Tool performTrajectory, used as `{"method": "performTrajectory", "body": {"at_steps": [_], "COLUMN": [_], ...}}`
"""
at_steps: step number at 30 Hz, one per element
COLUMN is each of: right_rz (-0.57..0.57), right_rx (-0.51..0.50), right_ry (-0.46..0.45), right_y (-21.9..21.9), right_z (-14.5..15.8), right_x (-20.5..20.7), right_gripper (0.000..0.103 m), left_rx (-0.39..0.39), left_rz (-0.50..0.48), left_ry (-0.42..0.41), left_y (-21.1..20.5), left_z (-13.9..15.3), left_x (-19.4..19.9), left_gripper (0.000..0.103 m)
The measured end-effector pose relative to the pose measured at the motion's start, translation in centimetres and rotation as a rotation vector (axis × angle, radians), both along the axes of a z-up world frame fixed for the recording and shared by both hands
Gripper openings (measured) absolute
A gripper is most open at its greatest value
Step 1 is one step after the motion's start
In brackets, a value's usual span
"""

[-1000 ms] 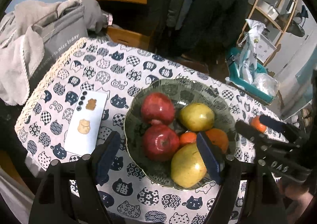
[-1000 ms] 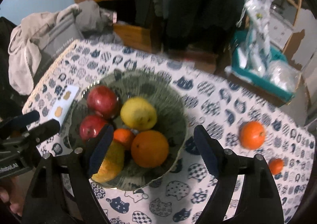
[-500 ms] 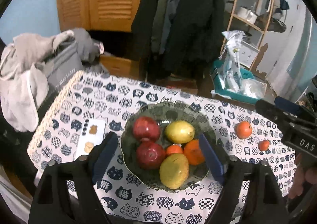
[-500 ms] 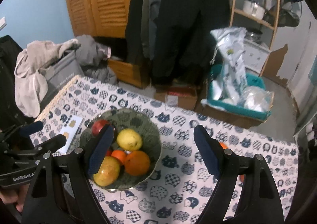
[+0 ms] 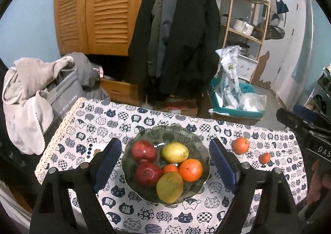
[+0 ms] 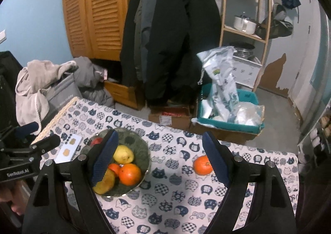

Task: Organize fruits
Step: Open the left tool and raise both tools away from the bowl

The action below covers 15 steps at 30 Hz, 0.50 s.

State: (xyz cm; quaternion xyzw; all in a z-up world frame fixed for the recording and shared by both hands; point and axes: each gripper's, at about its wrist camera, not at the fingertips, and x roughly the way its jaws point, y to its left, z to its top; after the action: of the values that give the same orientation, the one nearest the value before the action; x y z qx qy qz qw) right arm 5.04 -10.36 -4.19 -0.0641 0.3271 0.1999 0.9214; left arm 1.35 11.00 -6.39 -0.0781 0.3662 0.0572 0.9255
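Observation:
A dark green bowl [image 5: 132, 182] on the cat-print tablecloth holds two red apples [image 5: 144, 150], two yellow-green pears [image 5: 174, 152], a big orange [image 5: 190, 169] and a small tangerine [image 5: 170, 168]. A loose orange [image 5: 240, 145] and a small tangerine [image 5: 264, 157] lie on the cloth to the bowl's right. My left gripper [image 5: 164, 165] is open and empty, high above the bowl. My right gripper [image 6: 160, 161] is open and empty, above the cloth between the bowl [image 6: 142, 151] and the loose orange [image 6: 202, 165].
A white card [image 5: 93, 150] lies left of the bowl. Past the table's far edge stand a grey bag with clothes [image 5: 62, 91], a wooden cabinet [image 5: 95, 8], hanging coats [image 5: 182, 33], a teal bin [image 5: 233, 107] and a shelf [image 5: 248, 6].
Both grippers have risen and pulled back from the bowl, so the fruits look smaller and more of the room shows. Both stay open. The fruits have not moved.

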Motion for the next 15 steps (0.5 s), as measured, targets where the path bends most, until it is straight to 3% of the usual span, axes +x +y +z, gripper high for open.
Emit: {"method": "performTrajectory", "body": {"at_steps": [15], "right_rz": [-0.057], "right_rx": [-0.003], "right_ry": [-0.088], "right_y": [-5.3], "right_z": [2.7], "right_x": [-2.6], "right_gripper": [0.083], "left_rx": [0.027], "left_rz": [-0.063], "left_ry": [-0.068], "left_y": [-3.8], "left_z": [3.1], "left_x": [-0.4], "left_gripper": [0.090]}}
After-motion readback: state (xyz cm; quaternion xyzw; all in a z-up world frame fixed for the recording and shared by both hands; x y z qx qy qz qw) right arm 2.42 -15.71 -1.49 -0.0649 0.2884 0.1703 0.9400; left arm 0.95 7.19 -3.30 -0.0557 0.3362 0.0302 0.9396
